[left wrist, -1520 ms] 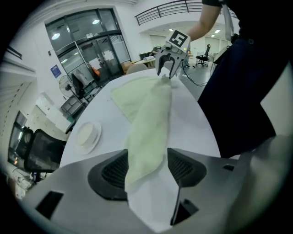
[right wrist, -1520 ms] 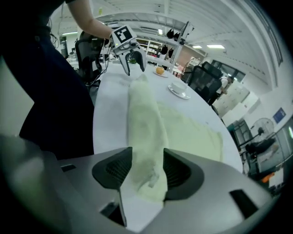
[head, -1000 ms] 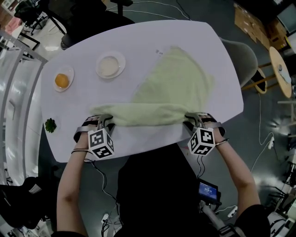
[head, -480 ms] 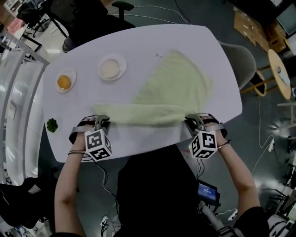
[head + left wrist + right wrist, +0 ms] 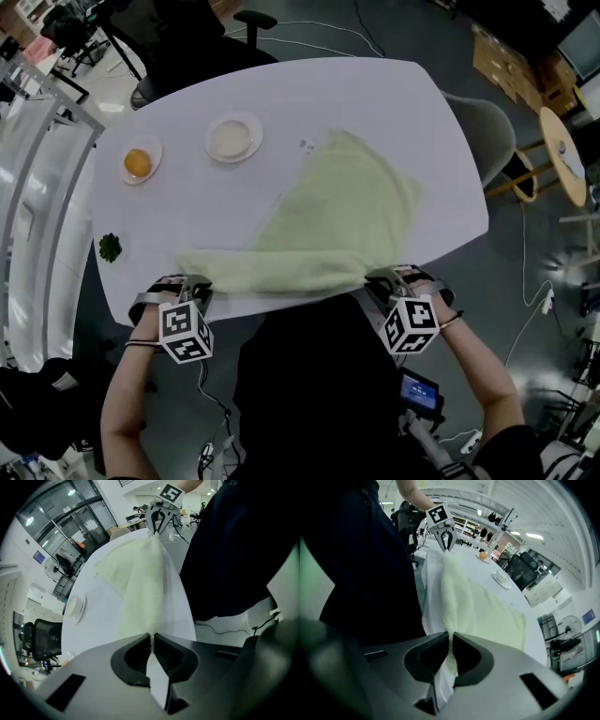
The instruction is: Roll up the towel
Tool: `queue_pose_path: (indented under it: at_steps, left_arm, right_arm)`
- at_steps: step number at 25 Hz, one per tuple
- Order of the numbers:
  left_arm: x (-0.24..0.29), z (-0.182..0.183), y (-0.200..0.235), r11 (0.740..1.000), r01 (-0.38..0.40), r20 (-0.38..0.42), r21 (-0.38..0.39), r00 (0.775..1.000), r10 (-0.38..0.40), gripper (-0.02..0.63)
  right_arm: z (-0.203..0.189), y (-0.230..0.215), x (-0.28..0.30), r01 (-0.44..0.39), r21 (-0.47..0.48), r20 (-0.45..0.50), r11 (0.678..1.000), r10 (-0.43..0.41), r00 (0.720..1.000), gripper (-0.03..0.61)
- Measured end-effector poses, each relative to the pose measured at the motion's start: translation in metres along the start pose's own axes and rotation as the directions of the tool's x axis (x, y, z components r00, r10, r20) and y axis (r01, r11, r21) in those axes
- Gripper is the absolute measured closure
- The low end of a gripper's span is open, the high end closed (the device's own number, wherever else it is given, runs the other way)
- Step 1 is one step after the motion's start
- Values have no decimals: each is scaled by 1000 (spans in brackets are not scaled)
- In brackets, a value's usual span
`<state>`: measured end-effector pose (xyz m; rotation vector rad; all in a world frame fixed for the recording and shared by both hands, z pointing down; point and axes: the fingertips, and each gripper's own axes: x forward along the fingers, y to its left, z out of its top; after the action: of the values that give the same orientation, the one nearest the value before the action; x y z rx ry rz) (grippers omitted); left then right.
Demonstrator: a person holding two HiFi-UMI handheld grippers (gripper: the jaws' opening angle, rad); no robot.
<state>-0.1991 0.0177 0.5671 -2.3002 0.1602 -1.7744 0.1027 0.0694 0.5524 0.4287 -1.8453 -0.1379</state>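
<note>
Left gripper [image 5: 195, 287]: jaws just brought together, now pinched on the near left corner of the pale green terry-cloth towel [image 5: 328, 211], with cloth caught between the ribbed pads in the left gripper view. Right gripper [image 5: 384, 279]: jaws likewise just brought together, clamped on the near right corner of the same towel, with a fold of cloth hanging through the narrow gap in the right gripper view. Both angled steeply down, marker cubes turned up toward the head view.

Towel, near edge: bunched into a thick band and drawn straight between the two grippers, along the near rim of the white oval table [image 5: 375, 94]. Towel, remainder: spread flat on the tabletop, narrowing to a rounded far corner toward the table's middle and right side. In each gripper view, the band running away from the jaws to the opposite gripper at its far end.

On the tabletop, left of the towel and apart from it:
- round white bowl [image 5: 233, 138] with pale contents, toward the far edge;
- small white dish [image 5: 137, 163] holding an orange item, further left;
- small dark green sprig [image 5: 111, 247], close to the left rim.

Around the table:
- light grey shell chair [image 5: 492, 127], just beside the right end;
- round wooden side table [image 5: 565, 150], further right;
- black office chair [image 5: 253, 19], beyond the far edge.
</note>
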Motion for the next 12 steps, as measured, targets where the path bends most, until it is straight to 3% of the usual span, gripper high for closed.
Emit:
queue_pose_path:
  at_steps: [5, 12]
  left_arm:
    - [4, -7, -15, 998, 42, 4, -55, 999, -41, 580]
    - [-6, -3, 41, 990, -13, 61, -143, 998, 22, 580]
  right_arm:
    - [2, 19, 7, -81, 45, 11, 996, 81, 997, 545]
    - [9, -36, 1, -119, 197, 83, 973, 104, 991, 541]
